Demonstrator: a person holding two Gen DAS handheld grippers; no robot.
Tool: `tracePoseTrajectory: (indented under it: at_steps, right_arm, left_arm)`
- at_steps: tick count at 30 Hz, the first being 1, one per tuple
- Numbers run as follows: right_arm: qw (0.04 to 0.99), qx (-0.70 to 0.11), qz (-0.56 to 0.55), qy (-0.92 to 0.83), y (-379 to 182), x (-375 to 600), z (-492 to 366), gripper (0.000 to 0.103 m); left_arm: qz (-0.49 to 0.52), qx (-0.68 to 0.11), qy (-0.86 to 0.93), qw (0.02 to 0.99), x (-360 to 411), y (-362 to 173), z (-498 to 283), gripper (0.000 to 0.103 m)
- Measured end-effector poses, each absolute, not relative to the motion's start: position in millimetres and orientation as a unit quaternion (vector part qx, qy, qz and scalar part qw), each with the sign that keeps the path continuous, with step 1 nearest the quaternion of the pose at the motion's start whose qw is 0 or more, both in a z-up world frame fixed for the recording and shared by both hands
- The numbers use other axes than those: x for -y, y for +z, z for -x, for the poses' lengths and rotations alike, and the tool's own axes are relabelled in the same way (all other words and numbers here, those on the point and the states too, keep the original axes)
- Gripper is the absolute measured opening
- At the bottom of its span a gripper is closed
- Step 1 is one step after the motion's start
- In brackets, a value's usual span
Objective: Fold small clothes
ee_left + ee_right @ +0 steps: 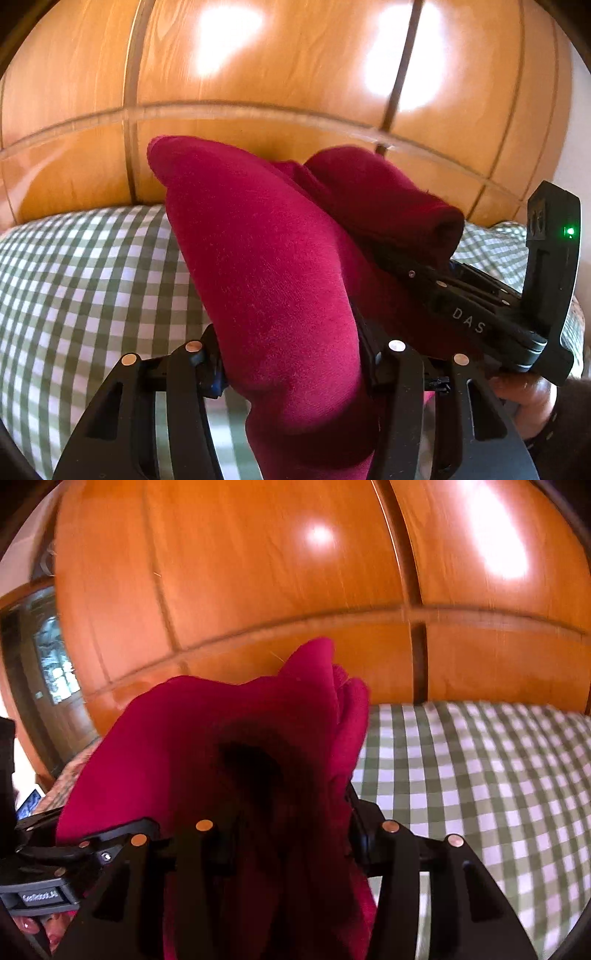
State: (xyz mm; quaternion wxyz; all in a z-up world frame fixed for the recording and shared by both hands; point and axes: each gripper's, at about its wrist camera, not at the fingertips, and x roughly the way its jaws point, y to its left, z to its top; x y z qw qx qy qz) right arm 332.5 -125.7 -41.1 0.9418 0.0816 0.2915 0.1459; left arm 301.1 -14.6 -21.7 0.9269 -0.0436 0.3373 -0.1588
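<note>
Green-checked bed (480, 775) before glossy wooden wardrobe panels (240, 572); left claw (291, 369) and right claw (288, 834) each grasping the crimson garment (266, 258).

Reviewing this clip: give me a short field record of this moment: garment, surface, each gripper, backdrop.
garment: red cloth, bunched, lifted above the bed
surface: green-and-white checked bedcover
left gripper: shut on the red cloth
right gripper: shut on the red cloth, which drapes over its fingers
gripper spacing: close together; right gripper visible in the left wrist view
backdrop: glossy wooden panels
fold status: not yet laid flat
</note>
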Motion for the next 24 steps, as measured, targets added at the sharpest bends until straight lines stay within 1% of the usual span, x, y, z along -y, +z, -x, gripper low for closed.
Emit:
tracePoseTrajectory:
  at_steps: [1,2,4,7,8,10,11,12,16,18,20,24]
  right_arm:
    - [0.941,-0.303,-0.089,0.120,-47,129,-340,0.051]
    - [0.939,-0.310,-0.097,0.112,-50,132,-344,0.058]
    - [0.932,-0.329,-0.111,0.105,-60,139,-351,0.063]
    - [0.928,-0.340,-0.114,0.100,-65,142,-356,0.066]
    - [0.928,-0.341,-0.114,0.097,-66,143,-357,0.068]
    - [0.930,-0.339,-0.109,0.089,-66,143,-356,0.070]
    - [0.933,-0.336,-0.103,0.085,-64,142,-354,0.070]
    - [0.936,-0.330,-0.093,0.081,-62,140,-351,0.071]
    - [0.944,-0.312,-0.079,0.067,-53,138,-328,0.083]
    - [0.947,-0.306,-0.079,0.063,-51,141,-317,0.084]
    - [0.950,-0.297,-0.078,0.058,-48,142,-302,0.092]
    - [0.951,-0.306,-0.050,0.019,-47,138,-280,0.093]
  left_arm:
    - [0.045,-0.344,-0.150,0.926,11,-30,-311,0.054]
    - [0.052,-0.348,-0.147,0.924,10,-33,-316,0.054]
    - [0.077,-0.349,-0.146,0.922,0,-47,-321,0.059]
    - [0.084,-0.343,-0.146,0.924,-6,-55,-323,0.063]
    - [0.083,-0.341,-0.143,0.925,-4,-55,-313,0.065]
    - [0.078,-0.342,-0.129,0.927,-4,-55,-311,0.075]
    - [0.075,-0.341,-0.124,0.929,-1,-50,-307,0.077]
    - [0.073,-0.340,-0.122,0.930,-1,-49,-304,0.077]
    - [0.076,-0.333,-0.115,0.933,0,-48,-285,0.079]
    - [0.084,-0.325,-0.107,0.936,-1,-46,-275,0.079]
    - [0.083,-0.309,-0.088,0.943,-2,-42,-264,0.079]
    - [0.053,-0.297,-0.055,0.952,7,-38,-250,0.079]
